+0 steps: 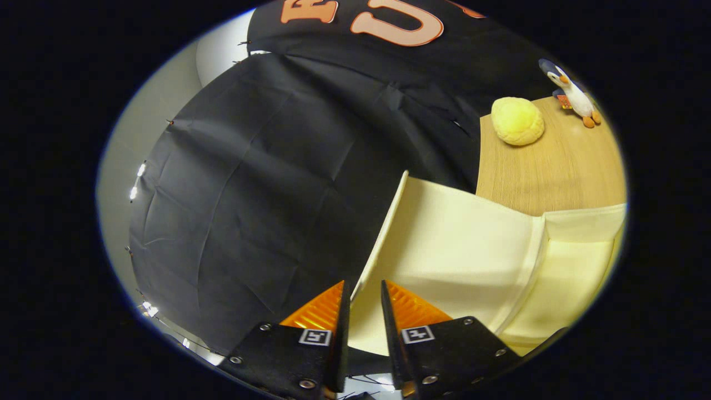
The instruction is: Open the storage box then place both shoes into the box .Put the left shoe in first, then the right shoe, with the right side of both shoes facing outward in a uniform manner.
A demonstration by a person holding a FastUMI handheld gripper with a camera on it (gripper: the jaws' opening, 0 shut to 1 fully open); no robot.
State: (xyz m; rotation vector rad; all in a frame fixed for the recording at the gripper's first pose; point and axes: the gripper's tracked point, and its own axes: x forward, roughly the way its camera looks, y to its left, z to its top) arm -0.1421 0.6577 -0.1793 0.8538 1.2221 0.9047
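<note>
- Black cloth [266, 194] hangs left of and beyond our tool [361, 294].
- We see the tool's orange fingers [319, 311] set narrowly apart, the cream lid [444, 250] edge between them; whether both press it, we cannot tell.
- Cream box [572, 278] sits just right of the lid, on the wooden worktop [555, 166].
- Farther right we see a yellow bun [517, 120] and a penguin toy [572, 93].
</note>
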